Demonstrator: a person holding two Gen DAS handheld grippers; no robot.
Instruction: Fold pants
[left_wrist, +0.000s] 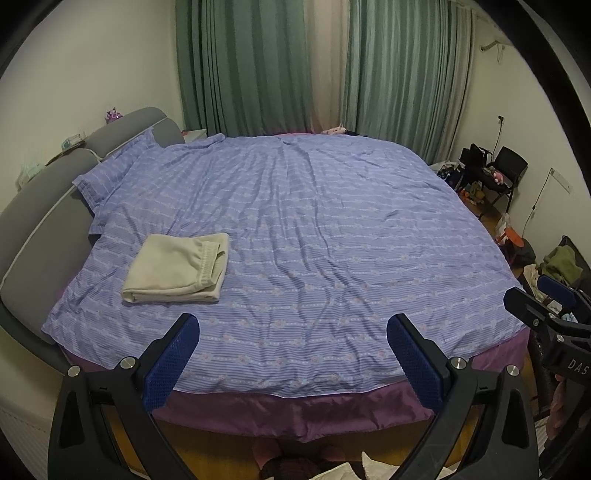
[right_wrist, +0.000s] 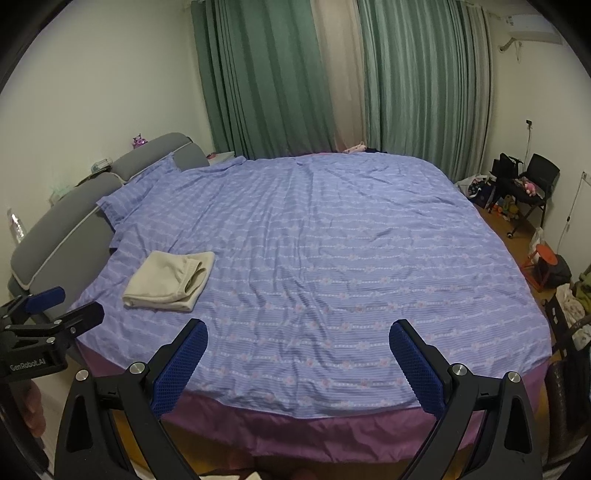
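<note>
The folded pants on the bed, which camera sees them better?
The left wrist view shows the cream folded pants best: they look bigger and nearer, and the waistband opening is clear. The right wrist view shows the same pants smaller and farther to the side, lying on the blue bedspread.

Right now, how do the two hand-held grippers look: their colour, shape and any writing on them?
Each hand-held gripper, left and right, has two black plastic arms that spread in a V, with silver round bolts near the joints. The fingers carry blue pads with a fine mesh texture. White lettering on the left one's body reads "GenRobot.AI"; on the right one only "DAS" shows.
</note>
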